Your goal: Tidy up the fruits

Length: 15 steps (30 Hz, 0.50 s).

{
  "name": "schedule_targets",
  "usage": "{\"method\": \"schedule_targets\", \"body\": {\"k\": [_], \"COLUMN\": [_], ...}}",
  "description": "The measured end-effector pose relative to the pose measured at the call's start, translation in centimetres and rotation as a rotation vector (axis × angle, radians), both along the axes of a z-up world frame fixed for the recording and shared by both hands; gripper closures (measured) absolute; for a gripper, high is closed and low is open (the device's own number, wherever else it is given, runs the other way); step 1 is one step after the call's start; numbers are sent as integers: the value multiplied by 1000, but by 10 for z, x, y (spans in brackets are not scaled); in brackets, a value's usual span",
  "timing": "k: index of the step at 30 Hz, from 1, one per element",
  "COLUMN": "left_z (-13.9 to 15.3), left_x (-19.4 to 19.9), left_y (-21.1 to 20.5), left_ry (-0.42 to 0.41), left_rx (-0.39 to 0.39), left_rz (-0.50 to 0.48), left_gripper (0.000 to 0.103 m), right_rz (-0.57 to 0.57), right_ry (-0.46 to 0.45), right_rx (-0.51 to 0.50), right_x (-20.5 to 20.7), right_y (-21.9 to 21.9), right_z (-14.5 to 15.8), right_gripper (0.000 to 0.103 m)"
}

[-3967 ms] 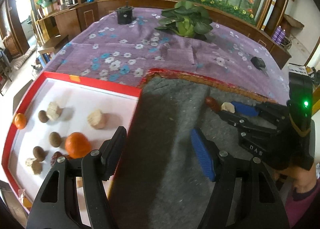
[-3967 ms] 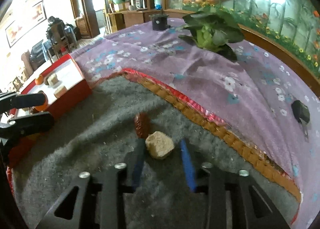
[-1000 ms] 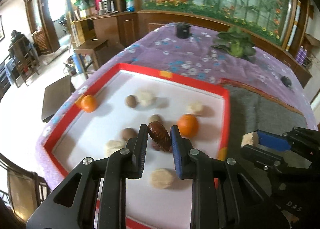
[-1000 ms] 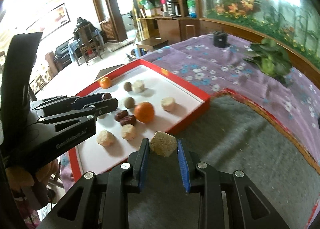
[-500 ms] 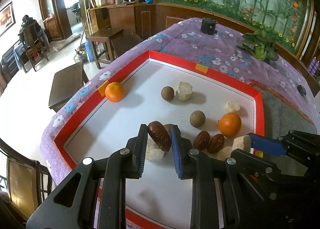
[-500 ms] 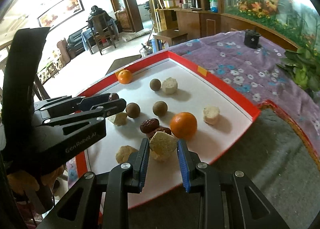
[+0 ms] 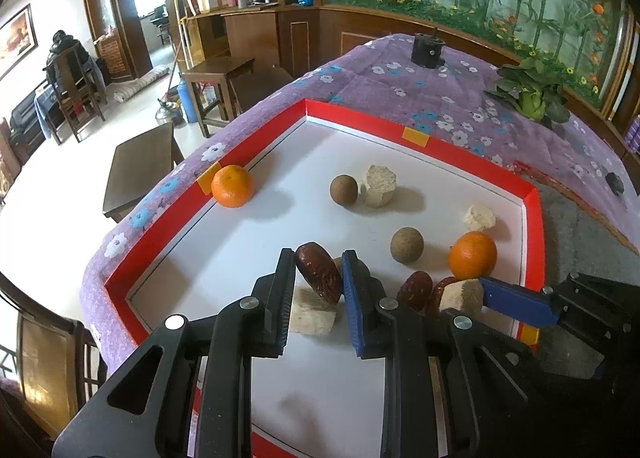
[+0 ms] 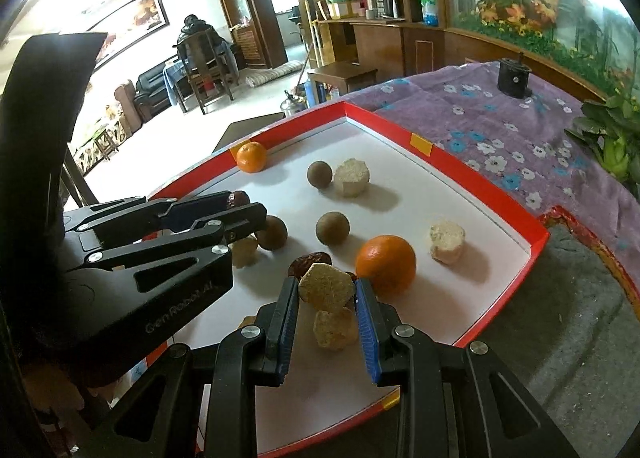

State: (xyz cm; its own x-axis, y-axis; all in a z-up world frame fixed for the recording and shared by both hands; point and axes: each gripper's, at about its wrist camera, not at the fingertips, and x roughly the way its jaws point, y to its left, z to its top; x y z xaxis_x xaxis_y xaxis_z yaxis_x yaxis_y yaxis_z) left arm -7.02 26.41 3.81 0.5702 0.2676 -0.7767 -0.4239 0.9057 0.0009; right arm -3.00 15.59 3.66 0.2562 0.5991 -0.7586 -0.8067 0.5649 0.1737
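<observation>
Both tongs hang over the near end of the red tray, each clamped on one piece. The left gripper pinches a date above a pale chunk lying on the tray floor. The right gripper squeezes a beige chunk just above another of the same kind, close beside the big orange.

Most of the sorting looks done. The tray already holds a small orange in its far left corner, three brown balls, several pale chunks and two dates near the big orange. No fruit shows on the grey mat right of the tray.

What seems left is setting down these two pieces, the date probably by the other dates and the chunk by its like, then opening the jaws.
</observation>
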Motion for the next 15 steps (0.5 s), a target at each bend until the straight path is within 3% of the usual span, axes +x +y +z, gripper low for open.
{"method": "schedule_targets", "body": {"k": [6,7,10,15], "left_z": [-1,0,3,18], "left_x": [-1,-2,-6,-19], "left_y": [-2,-2,-7,-15], "left_ry": [9,10,-6,-69], "left_rx": [38,41,74,121], "left_rz": [17,15,18,29], "left_gripper": [79,75,44,41], "right_rz": [-13,-17,-34,-74], "right_ry": [-7,-10,-24,-56], "right_rx": [49,52,55,55], "right_x": [-4,-6,-8,-14], "right_y": [-12,-14,-23,-42], "right_z": [13,15,18,21], "right_gripper": [69,68,67,66]}}
